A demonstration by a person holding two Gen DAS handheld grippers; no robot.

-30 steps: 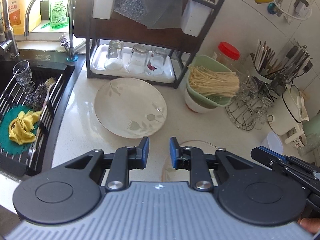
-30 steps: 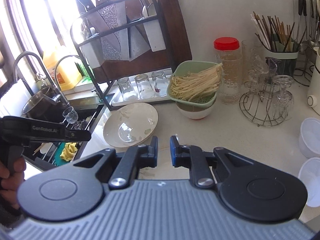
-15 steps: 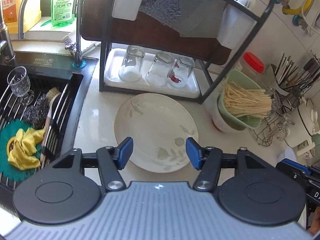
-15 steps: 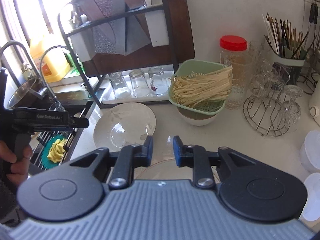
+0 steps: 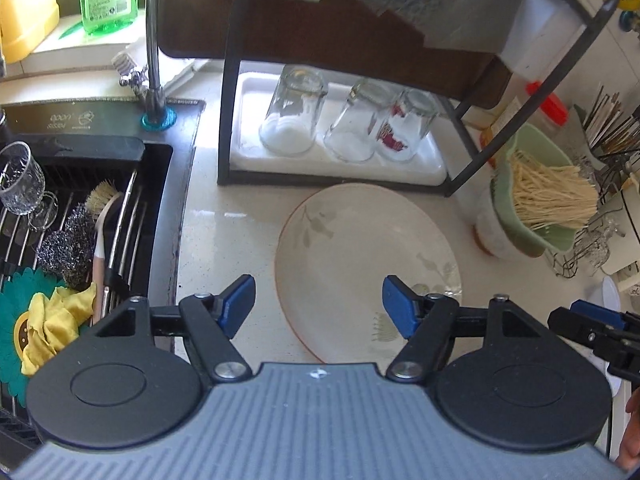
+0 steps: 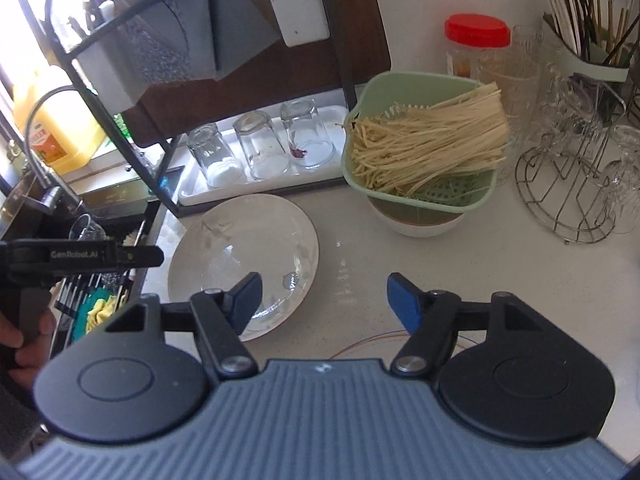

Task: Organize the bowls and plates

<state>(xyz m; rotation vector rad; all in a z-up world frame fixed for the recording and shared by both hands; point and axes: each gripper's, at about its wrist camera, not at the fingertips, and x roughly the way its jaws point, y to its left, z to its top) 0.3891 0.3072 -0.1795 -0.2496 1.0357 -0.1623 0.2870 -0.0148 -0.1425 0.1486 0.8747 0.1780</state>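
Cream leaf-patterned ceramic plate (image 5: 368,256) lay empty on the counter.
Green plastic colander (image 6: 424,132) held pale noodles (image 6: 428,144); left gripper (image 5: 319,304) and right gripper (image 6: 325,300) had just spread, gripping nothing.

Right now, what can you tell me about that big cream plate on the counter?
The plate is round, shallow and glossy, ceramic by its look, cream with faint grey leaf sprigs and a thin reddish rim. It lies flat and empty on the pale counter, just before the rack's white tray, right of the sink. Nothing grips it.
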